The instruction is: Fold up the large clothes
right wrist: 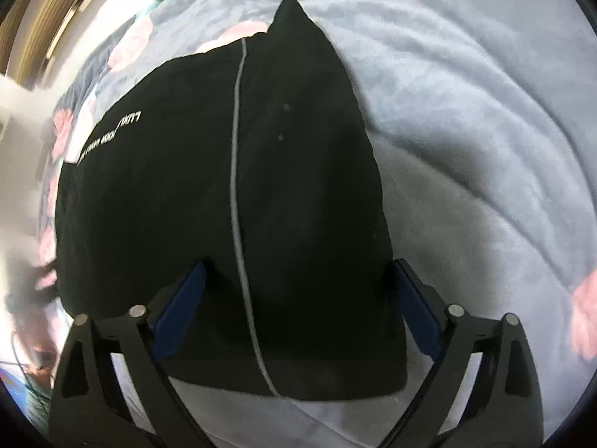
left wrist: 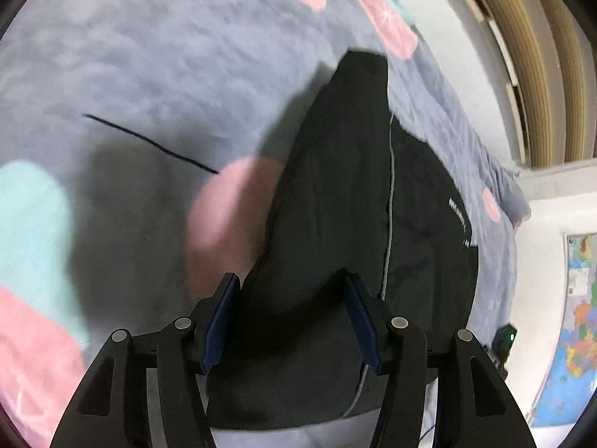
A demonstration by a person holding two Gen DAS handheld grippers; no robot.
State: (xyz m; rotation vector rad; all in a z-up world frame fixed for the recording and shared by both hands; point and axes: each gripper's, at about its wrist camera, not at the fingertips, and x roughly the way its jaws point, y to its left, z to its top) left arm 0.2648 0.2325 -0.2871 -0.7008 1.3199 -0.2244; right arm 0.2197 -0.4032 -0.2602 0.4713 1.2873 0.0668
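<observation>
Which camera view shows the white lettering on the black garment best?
The right wrist view: the white lettering on the black garment is larger and runs in full. In the left wrist view the lettering is small, near the garment's right edge.

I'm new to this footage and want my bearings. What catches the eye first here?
A black garment with a thin grey stripe and white lettering lies folded in the middle of a grey blanket patterned with pink and mint patches. Both the left gripper and the right gripper hang over it, jaws apart.
</observation>
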